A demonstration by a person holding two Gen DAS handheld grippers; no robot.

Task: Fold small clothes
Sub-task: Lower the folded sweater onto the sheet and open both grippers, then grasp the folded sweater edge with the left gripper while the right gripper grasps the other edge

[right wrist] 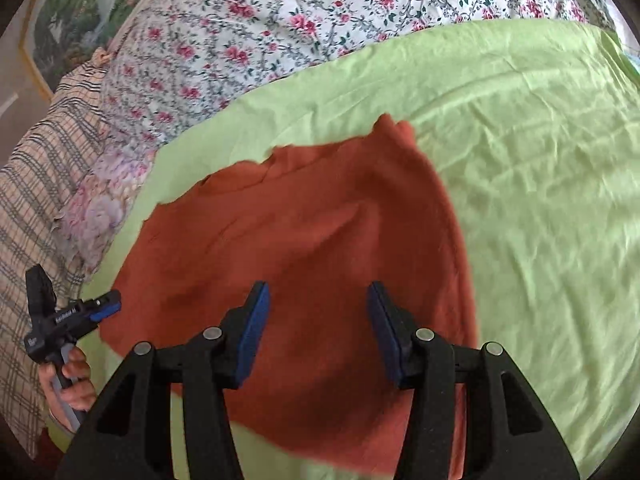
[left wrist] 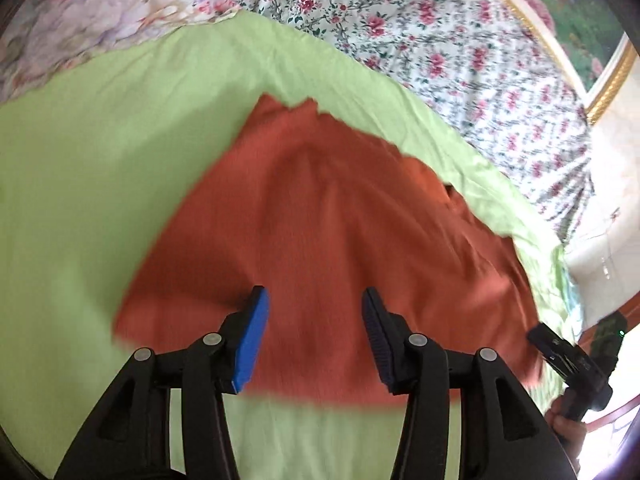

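A rust-orange garment (left wrist: 320, 240) lies spread flat on a light green sheet (left wrist: 100, 180); it also shows in the right wrist view (right wrist: 300, 240). My left gripper (left wrist: 316, 304) is open, hovering over the garment's near part with nothing between its blue pads. My right gripper (right wrist: 318, 300) is open too, over the garment's near part. The right gripper's body shows at the garment's right edge in the left wrist view (left wrist: 568, 356). The left gripper shows at the garment's left corner in the right wrist view (right wrist: 68, 316).
The green sheet (right wrist: 540, 200) lies on a bed with a floral cover (left wrist: 440, 40) behind it. A plaid cloth (right wrist: 36, 184) and a pale floral pillow (right wrist: 104, 208) lie to the left. A gold-framed picture (left wrist: 580, 20) hangs behind.
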